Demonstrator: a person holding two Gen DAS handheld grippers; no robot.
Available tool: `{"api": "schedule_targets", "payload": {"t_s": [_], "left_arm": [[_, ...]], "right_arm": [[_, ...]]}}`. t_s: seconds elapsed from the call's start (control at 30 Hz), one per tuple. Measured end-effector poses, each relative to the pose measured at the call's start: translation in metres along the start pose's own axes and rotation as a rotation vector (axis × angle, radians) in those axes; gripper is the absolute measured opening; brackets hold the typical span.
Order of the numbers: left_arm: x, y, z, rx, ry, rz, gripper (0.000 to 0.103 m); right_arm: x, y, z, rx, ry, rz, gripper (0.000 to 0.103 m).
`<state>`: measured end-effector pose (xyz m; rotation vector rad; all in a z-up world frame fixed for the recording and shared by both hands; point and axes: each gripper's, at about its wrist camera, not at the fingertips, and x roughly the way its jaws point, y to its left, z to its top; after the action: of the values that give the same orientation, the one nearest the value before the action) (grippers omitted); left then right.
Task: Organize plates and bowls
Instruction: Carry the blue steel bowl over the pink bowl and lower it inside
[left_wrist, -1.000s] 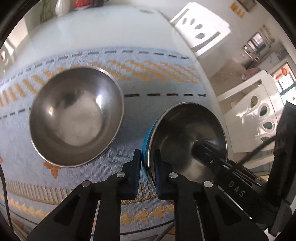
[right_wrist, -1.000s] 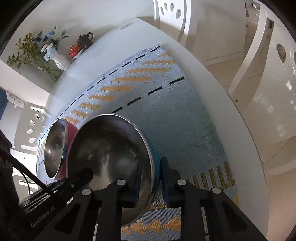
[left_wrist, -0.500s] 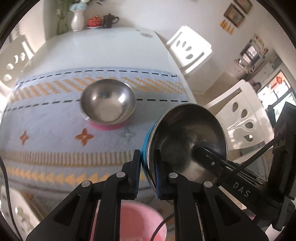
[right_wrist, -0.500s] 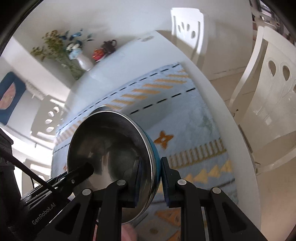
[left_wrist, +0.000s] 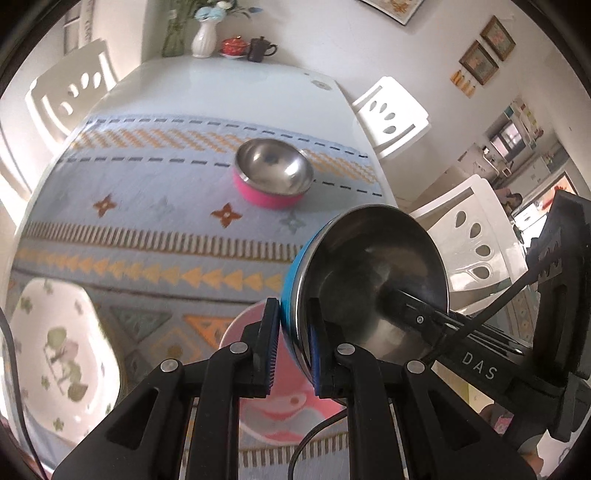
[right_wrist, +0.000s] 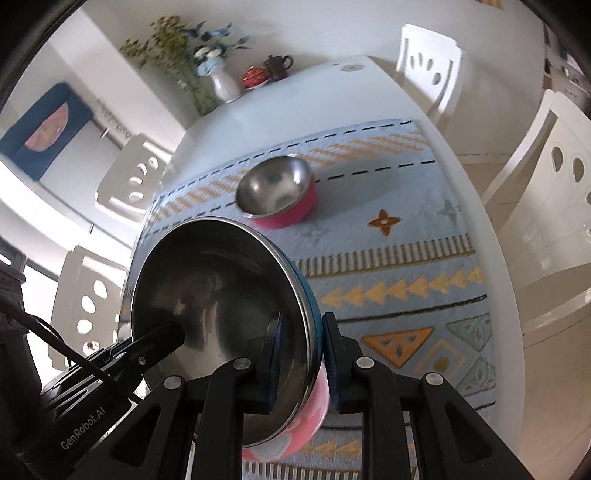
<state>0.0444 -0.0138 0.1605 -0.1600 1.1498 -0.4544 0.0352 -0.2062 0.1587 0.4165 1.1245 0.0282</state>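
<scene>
Both grippers, left gripper (left_wrist: 291, 347) and right gripper (right_wrist: 300, 354), clamp opposite rim edges of 1 blue bowl (left_wrist: 373, 284), sharing its weight above the pink plate (left_wrist: 280, 410); pink bowl (left_wrist: 273, 179) waits on the mat, likely its nesting spot

Right tool (right_wrist: 300, 349) clamped on blue-sided bowl (right_wrist: 221, 295)

blue bowl (left_wrist: 373, 280): steel inside, blue outside, tipped on edge, lower centre-right, rim clamped
pink bowl (left_wrist: 274, 173): steel-lined, upright on the patterned cloth, upper centre
pink plate (left_wrist: 280, 410): bottom centre
white floral plate (left_wrist: 55, 350): lower left
</scene>
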Motion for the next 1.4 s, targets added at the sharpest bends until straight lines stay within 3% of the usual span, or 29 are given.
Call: {"api": "schedule_targets", "payload": {"t_s": [0.37,0.47,0.67,0.8,1.07,1.2,1.4], "left_arm": [[0.027,0.021,-0.041,-0.041,0.130,0.029,0.010],[0.033,0.025,-0.047,-0.047,0.151,0.027,0.010],[0.040,0.031,-0.052,-0.074,0.171,0.026,0.015],[0.044,0.032,-0.055,-0.052,0.170,0.066,0.021],[0.042,0.036,-0.056,-0.039,0.150,0.108,0.022],[0.035,0.044,-0.055,-0.033,0.120,0.139,0.022],[0.040,0.051,-0.056,-0.071,0.149,0.122,0.022]], "right_arm": [[0.047,-0.004,-0.039,0.027,0.211,-0.048,0.022],[0.052,-0.007,-0.044,0.036,0.232,-0.052,0.022],[0.055,-0.007,-0.048,0.038,0.246,-0.054,0.022],[0.058,-0.006,-0.050,0.040,0.255,-0.043,0.022],[0.059,-0.006,-0.052,0.038,0.263,-0.035,0.024],[0.046,-0.008,-0.047,0.044,0.215,-0.023,0.024],[0.038,-0.014,-0.039,0.050,0.189,-0.029,0.024]]}}
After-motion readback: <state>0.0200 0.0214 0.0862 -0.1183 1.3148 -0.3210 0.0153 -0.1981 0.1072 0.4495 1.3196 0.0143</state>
